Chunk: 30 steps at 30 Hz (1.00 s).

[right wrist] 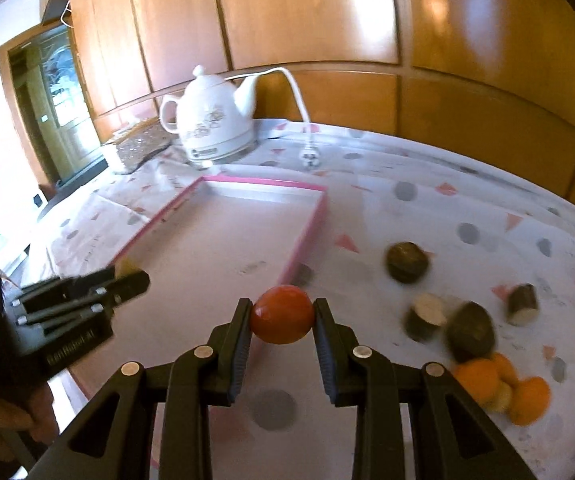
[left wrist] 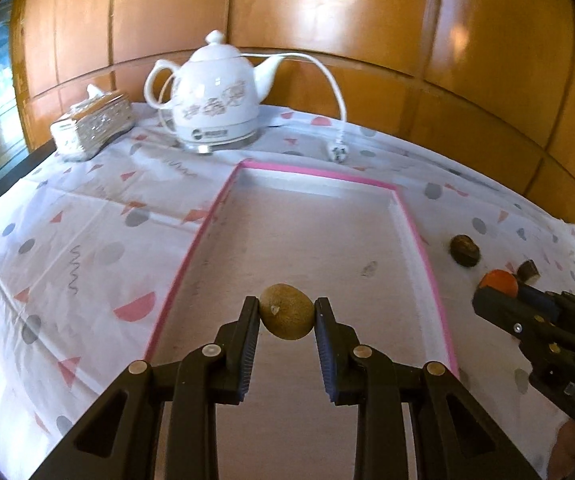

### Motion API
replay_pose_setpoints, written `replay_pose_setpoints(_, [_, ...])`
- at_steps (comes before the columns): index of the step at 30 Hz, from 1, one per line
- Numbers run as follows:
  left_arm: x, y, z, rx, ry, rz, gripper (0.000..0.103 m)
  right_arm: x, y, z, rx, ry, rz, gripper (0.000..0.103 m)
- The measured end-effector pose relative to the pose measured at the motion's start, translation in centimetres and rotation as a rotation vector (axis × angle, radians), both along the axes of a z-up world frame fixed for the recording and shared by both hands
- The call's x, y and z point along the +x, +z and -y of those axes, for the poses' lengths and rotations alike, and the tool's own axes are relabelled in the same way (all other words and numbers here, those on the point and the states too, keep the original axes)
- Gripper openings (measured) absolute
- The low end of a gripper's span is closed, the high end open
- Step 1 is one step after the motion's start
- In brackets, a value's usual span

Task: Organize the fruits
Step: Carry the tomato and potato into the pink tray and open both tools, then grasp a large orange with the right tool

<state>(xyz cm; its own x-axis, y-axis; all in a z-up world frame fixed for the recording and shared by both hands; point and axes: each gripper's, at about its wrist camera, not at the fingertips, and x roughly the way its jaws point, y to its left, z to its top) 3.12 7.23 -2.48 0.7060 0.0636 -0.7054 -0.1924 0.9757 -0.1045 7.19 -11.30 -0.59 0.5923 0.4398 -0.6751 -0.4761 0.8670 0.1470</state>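
Observation:
My left gripper (left wrist: 286, 316) is shut on a brownish-yellow round fruit (left wrist: 286, 316), held above the near part of a pink-rimmed tray (left wrist: 191, 248). My right gripper (right wrist: 282, 319) is shut on a red-orange round fruit (right wrist: 282, 314) and sits over the tray's right rim (right wrist: 307, 236). In the left wrist view the right gripper (left wrist: 499, 286) shows at the right with the red-orange fruit (left wrist: 499, 282). In the right wrist view the left gripper (right wrist: 127, 272) shows at the left over the tray.
Dark round fruits (right wrist: 407, 262), cut brown pieces (right wrist: 521, 304) and orange fruits (right wrist: 477, 380) lie on the patterned cloth right of the tray. A white electric kettle (left wrist: 217, 96) with cord and plug (left wrist: 337, 154) and a tissue box (left wrist: 91, 126) stand at the back, before a wooden wall.

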Motion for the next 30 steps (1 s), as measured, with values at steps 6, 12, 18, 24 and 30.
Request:
replay_pose_setpoints(6, [0.0, 0.0, -1.5, -0.021, 0.046, 0.001, 0.028, 1.2, -0.4, -3.0, -0.006, 0.032, -0.027, 0.031])
replay_pose_setpoints(12, [-0.2, 0.0, -2.5, -0.037, 0.084, 0.002, 0.043, 1.5, -0.7, -3.8, 0.008, 0.011, -0.042, 0.044])
replay_pose_setpoints(18, [-0.5, 0.1, -2.3, -0.053, 0.087, 0.009, 0.053, 0.9, -0.8, -2.2, 0.049, -0.057, -0.054, 0.046])
replay_pose_setpoints(24, [-0.8, 0.7, -0.9, -0.062, 0.049, 0.032, 0.056, -0.3, -0.3, 0.1, 0.062, -0.131, -0.023, 0.046])
replay_pose_setpoints(30, [-1.1, 1.5, 0.9, -0.056, -0.009, 0.062, 0.061, -1.2, -0.3, 4.3, 0.078, -0.233, -0.012, 0.046])
